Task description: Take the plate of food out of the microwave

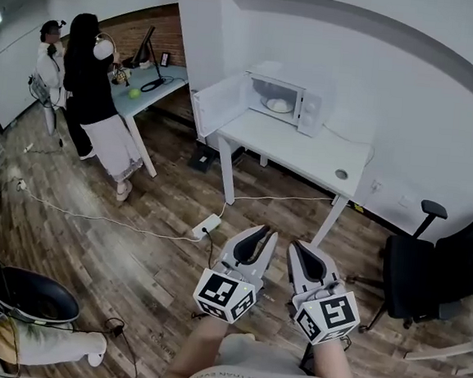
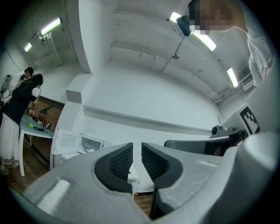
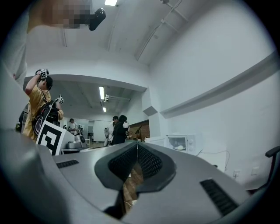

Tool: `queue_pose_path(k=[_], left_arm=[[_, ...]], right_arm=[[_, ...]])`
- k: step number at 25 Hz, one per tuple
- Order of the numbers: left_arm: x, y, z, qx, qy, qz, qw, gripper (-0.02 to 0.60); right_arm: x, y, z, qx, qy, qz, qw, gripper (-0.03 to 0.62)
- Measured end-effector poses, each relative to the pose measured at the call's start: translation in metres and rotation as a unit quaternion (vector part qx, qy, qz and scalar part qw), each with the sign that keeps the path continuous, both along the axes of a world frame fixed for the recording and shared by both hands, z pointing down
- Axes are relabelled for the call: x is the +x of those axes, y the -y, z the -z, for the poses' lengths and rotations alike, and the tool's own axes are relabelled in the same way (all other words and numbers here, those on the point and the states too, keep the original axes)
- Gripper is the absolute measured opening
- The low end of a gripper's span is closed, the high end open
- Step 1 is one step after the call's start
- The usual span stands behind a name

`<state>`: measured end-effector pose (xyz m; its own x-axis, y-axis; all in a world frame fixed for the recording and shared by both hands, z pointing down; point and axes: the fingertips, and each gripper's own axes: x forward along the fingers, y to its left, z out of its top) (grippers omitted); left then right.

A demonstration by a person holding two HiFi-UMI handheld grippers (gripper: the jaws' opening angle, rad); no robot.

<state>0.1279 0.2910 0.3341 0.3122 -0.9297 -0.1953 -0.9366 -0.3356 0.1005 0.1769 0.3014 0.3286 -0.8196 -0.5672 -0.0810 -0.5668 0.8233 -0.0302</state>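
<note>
A white microwave (image 1: 287, 100) stands on a white table (image 1: 305, 153) by the far wall, its door (image 1: 219, 104) swung open to the left. Inside lies a pale plate of food (image 1: 278, 105). Both grippers are held low in front of me, well short of the table. My left gripper (image 1: 264, 230) has a narrow gap between its jaws and holds nothing. My right gripper (image 1: 297, 247) is shut and empty. The left gripper view shows its own gripper (image 2: 137, 151) with the microwave (image 2: 85, 143) small at the left. From the right gripper (image 3: 137, 146), the microwave (image 3: 181, 142) appears ahead to the right.
A power strip (image 1: 206, 225) and cables lie on the wooden floor between me and the table. A black office chair (image 1: 426, 275) stands at the right. Two people (image 1: 89, 81) stand at a desk (image 1: 151, 86) at the far left. A dark round seat (image 1: 30, 294) sits lower left.
</note>
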Motion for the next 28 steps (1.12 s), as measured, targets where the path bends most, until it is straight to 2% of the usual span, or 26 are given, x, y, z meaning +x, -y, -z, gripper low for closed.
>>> queue_pose_path(k=[3, 7, 19, 25, 28], left_arm=[[-0.010, 0.003, -0.003, -0.004, -0.003, -0.003, 1.0000, 0.055], [-0.023, 0.003, -0.005, -0.008, -0.008, 0.000, 0.9999, 0.008], [-0.035, 0.013, -0.019, -0.028, 0.001, 0.004, 0.9996, 0.006], [-0.046, 0.030, -0.023, -0.036, -0.019, -0.001, 0.9992, 0.006], [-0.052, 0.044, -0.022, -0.036, -0.017, 0.008, 0.9992, 0.006]], right_arm=[[-0.008, 0.004, -0.001, 0.000, 0.001, -0.001, 1.000, 0.015], [-0.018, 0.005, -0.003, -0.002, -0.004, -0.003, 1.000, 0.015], [-0.032, 0.016, -0.012, -0.019, -0.008, 0.004, 1.000, 0.014], [-0.039, 0.037, -0.010, 0.006, -0.011, -0.019, 1.000, 0.015], [-0.043, 0.053, -0.011, -0.018, 0.006, -0.011, 1.000, 0.014]])
